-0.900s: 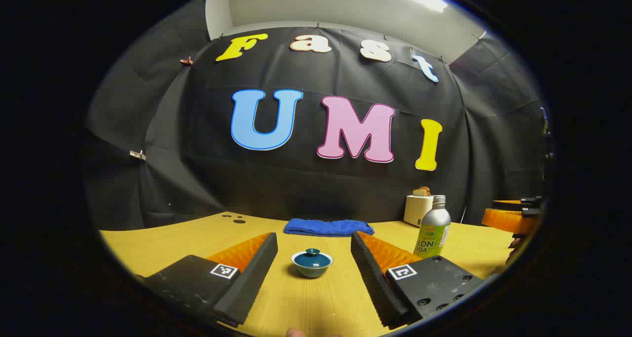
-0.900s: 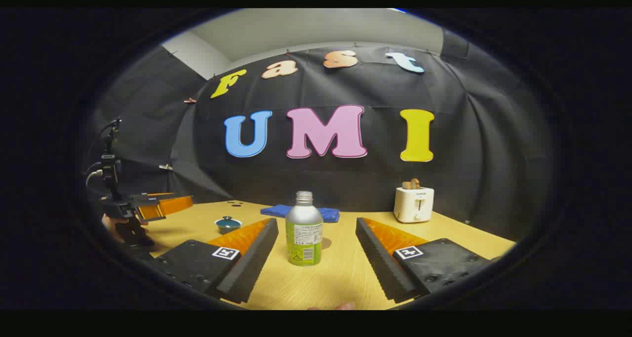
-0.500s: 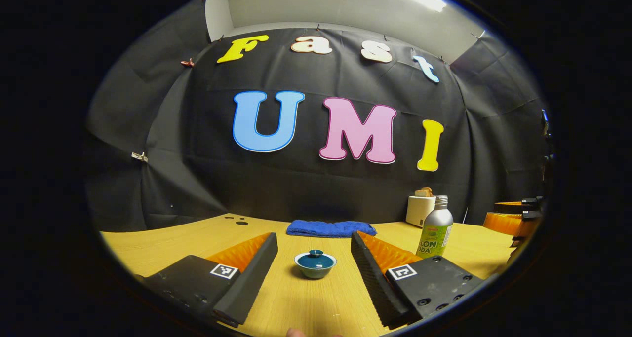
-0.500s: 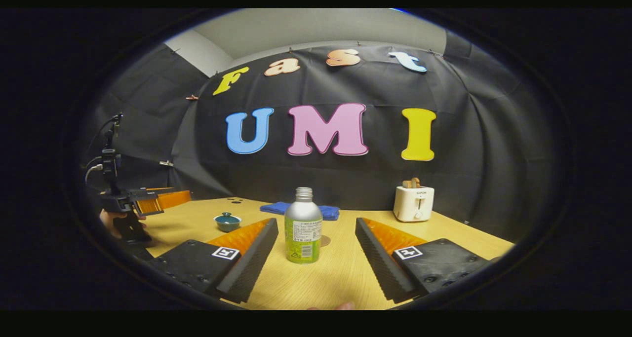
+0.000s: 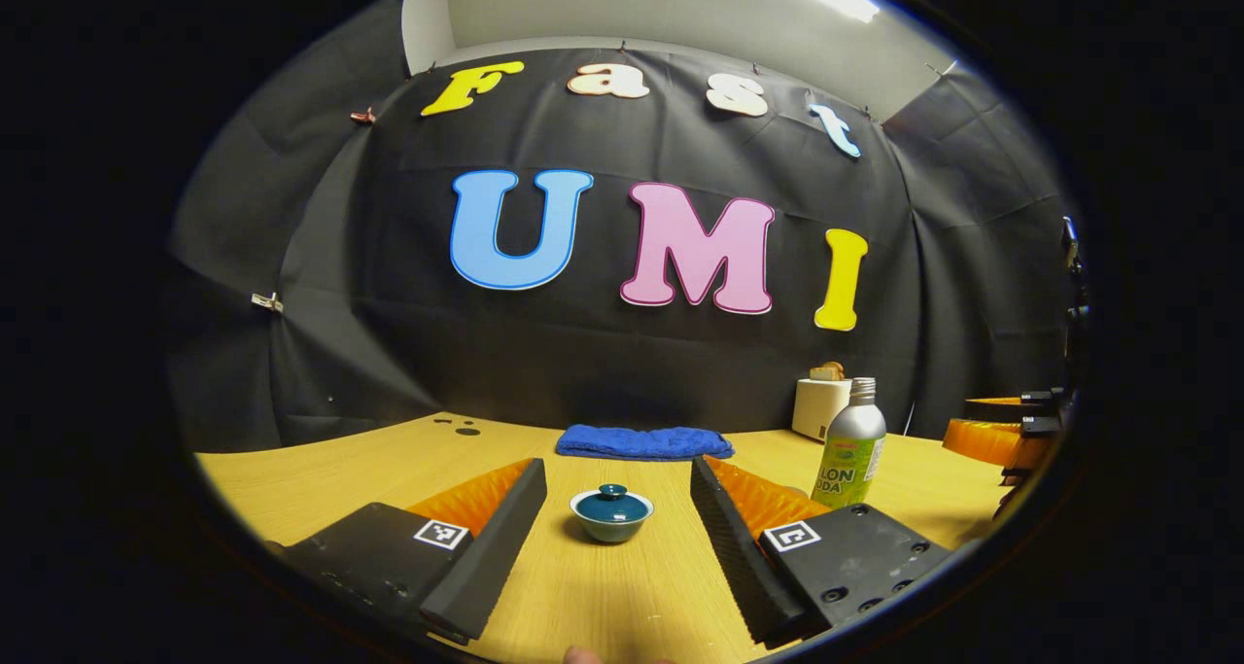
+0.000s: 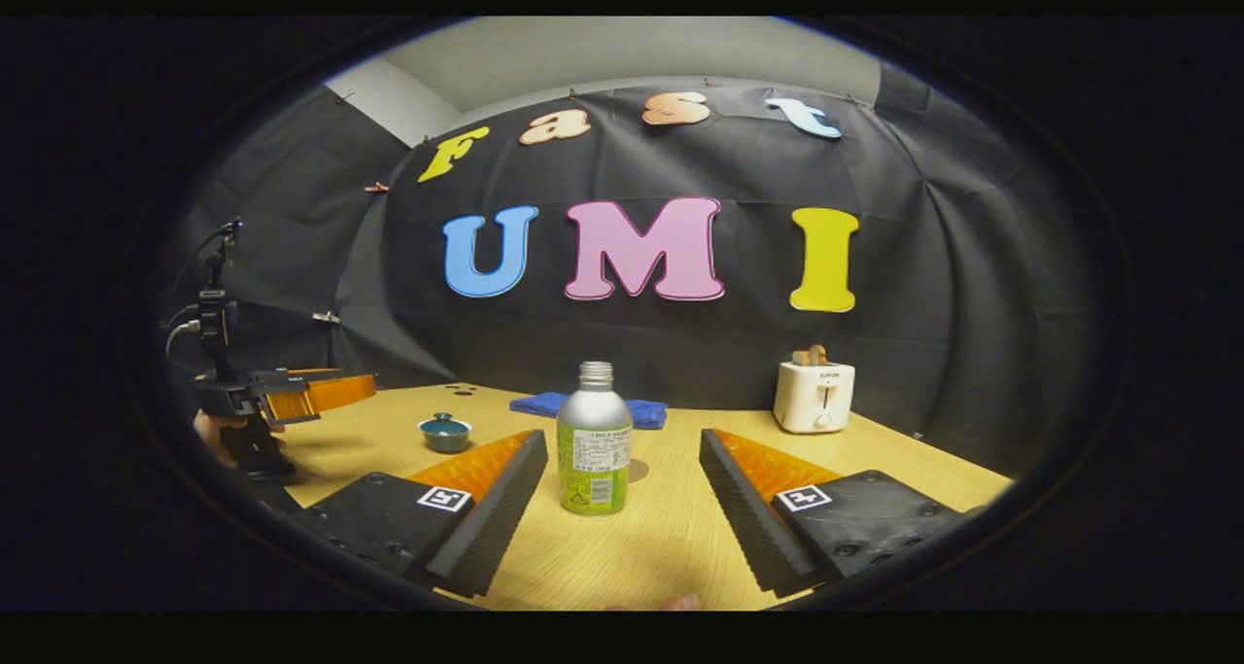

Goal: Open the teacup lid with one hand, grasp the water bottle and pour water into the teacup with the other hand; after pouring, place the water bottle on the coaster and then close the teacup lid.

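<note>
A small teal teacup (image 5: 611,514) with its lid on stands on the wooden table (image 5: 340,470), straight ahead of my left gripper (image 5: 618,479), which is open and short of the cup. The cup (image 6: 445,433) also sits far left in the right gripper view. A silver water bottle (image 6: 594,439) with a green label stands upright, uncapped, just ahead of my open right gripper (image 6: 622,445), slightly left of its centre line. The bottle (image 5: 848,456) appears to the right in the left gripper view. A round coaster (image 6: 637,470) lies just behind the bottle, mostly hidden.
A folded blue towel (image 5: 644,442) lies at the back of the table. A white toaster (image 6: 814,396) with bread stands at the back right. The other gripper and the hand holding it (image 6: 262,406) show at the far left of the right gripper view.
Both views have shifted only slightly. The bottle sits a little lower and closer between the right gripper's fingers. The cup has hardly moved in the left gripper view.
</note>
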Motion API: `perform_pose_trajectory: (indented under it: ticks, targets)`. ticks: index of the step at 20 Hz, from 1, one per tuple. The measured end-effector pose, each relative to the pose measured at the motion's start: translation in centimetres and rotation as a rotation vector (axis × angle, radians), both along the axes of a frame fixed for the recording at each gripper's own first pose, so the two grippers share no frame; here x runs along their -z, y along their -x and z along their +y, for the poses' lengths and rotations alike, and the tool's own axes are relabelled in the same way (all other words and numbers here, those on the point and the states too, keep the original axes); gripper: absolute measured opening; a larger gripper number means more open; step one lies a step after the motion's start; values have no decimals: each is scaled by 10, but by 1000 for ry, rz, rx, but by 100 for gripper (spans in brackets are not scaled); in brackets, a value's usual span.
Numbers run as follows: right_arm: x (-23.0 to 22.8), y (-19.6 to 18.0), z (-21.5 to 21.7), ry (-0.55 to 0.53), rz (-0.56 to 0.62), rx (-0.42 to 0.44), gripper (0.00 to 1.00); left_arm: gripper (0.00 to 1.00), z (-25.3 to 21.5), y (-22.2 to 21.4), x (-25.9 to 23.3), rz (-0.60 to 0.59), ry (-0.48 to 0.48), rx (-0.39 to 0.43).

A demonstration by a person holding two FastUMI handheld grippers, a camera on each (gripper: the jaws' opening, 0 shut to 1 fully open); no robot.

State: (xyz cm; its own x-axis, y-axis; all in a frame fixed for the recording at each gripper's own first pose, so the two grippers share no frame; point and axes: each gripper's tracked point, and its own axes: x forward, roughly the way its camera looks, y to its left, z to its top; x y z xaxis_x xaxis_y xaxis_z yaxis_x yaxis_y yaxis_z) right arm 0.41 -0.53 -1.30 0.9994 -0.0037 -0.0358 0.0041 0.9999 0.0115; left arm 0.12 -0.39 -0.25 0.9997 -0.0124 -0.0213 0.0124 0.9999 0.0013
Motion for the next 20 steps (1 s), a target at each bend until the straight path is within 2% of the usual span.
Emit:
perform_pose_trajectory:
  ticks: [4,9,13,18,20]
  targets:
    - [-3,-7,3,11,5,-9,98,95,-4,-18,2,14,-20,22]
    - [-8,-15,4,16,1,-11,98,95,0,-68,29,116,-49,40]
    - [-5,-19,8,15,9,-18,98,93,3,-100,58,206,-34,48]
    - [-1,-23,3,13,15,-17,98,85,5,-119,76,248,31,49]
    - [0,-25,2,10,17,-15,98,80,4,-126,77,247,14,48]
